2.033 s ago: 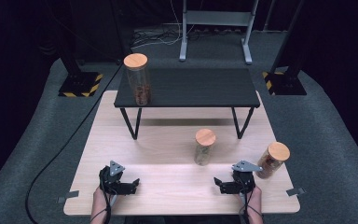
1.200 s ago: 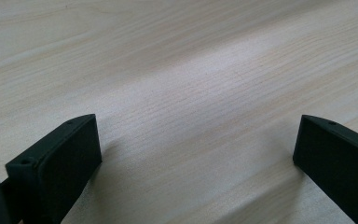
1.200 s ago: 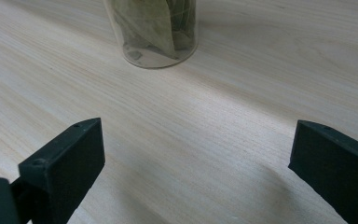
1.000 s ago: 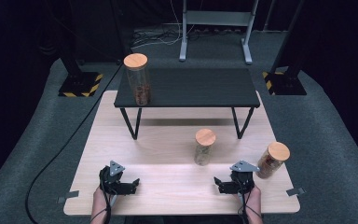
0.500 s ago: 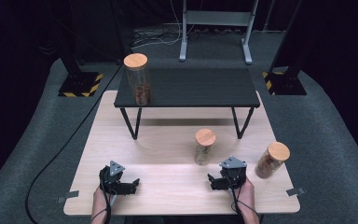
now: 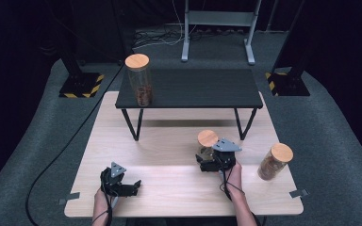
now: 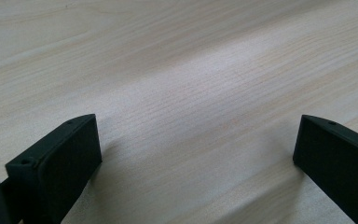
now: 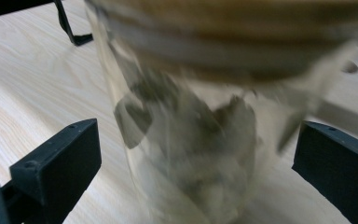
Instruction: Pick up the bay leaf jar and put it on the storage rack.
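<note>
Now right gripper point(image 6: 210, 162) moved to middle jar point(image 6: 207, 143), jaws just opened wide

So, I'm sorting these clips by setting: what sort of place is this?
Probably a lab or recording studio: a light wooden table on grey carpet, dark surroundings, hazard-striped stand bases, and cork-lidded glass jars laid out.

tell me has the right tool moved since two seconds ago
Yes. The right tool has gone from beside the right-hand jar leftward to the middle jar, which now stands between its open jaws, untouched.
</note>
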A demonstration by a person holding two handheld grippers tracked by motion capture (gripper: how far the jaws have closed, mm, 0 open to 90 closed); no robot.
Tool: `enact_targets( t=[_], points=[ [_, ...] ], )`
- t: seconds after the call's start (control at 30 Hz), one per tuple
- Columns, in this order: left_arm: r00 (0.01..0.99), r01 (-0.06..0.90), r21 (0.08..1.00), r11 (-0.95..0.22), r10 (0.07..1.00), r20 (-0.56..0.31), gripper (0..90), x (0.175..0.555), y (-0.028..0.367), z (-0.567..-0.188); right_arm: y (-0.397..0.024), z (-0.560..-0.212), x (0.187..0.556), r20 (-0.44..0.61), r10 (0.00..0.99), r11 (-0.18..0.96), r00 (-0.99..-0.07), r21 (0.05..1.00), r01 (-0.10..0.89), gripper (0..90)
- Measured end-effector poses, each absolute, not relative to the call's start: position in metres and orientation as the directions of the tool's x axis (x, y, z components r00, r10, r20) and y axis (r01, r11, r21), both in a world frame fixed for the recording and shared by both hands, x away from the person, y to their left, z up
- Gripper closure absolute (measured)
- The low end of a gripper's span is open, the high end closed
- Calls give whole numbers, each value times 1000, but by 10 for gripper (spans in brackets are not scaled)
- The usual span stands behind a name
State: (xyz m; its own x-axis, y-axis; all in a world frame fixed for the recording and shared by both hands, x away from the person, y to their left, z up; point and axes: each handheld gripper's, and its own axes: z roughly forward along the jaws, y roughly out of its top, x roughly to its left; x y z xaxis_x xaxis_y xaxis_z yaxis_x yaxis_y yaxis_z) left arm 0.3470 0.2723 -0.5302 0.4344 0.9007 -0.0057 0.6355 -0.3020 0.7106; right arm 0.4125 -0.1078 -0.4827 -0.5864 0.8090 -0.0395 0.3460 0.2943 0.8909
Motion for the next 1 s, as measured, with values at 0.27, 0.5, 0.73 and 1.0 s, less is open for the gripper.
enact_targets(
  t=[0.27,0.5,0.73,1.0],
  points=[
    [434,635,711,-302,901,-6,0,347,272,-530,-102,-481,416,-58,804,294,-592,904,310,0],
    [434,635,711,-302,901,-6,0,347,272,-530,-101,-483,418,-73,794,304,-603,907,290,0],
    [434,635,711,-302,901,-6,0,347,272,-530,-102,-486,420,-62,793,293,-606,911,290,5],
    [434,635,711,-302,901,-6,0,347,272,-530,-105,-490,420,-36,797,267,-603,916,299,241]
  ],
)
